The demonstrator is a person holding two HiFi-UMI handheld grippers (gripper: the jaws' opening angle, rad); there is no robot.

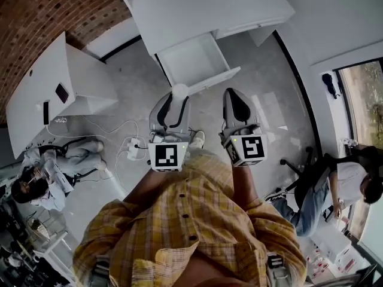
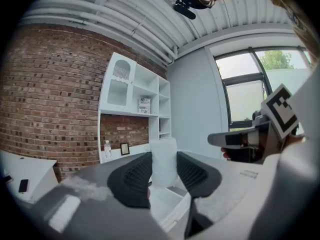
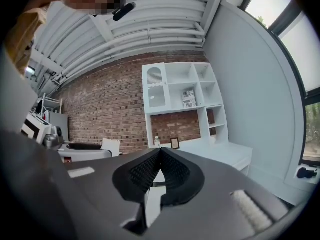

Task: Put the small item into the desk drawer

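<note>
We start at the left gripper (image 2: pixel 163 171): its jaws are clamped on the small item (image 2: pixel 164 154), one ribbed black pad pressed to each side. The item is a pale, whitish block, a little translucent, taller than it is wide, with soft rounded corners, and it stands upright and pokes up above the pads. From the head view its white top (image 1: pixel 179 90) shows at the tip of the left gripper (image 1: pixel 178 104), and it sits just on our near side of the open drawer (image 1: pixel 206 81). That drawer is white, pulled out of the white desk (image 1: pixel 203 11), and we see nothing lying in it.

Over to the right gripper (image 3: pixel 159 157): jaws closed right down, tips meeting, nothing between them. In the head view the right gripper (image 1: pixel 234 98) hangs beside the left one, a touch to the right of the drawer front, above the grey floor.

Further out, a white shelf unit (image 3: pixel 182 99) stands against the brick wall (image 3: pixel 110 109). On the far left a second white desk (image 1: pixel 42 94) carries a dark phone (image 1: pixel 61 92). One person (image 1: pixel 54 166) sits on the floor near it, and another person (image 1: pixel 335 190) sits at the right.
</note>
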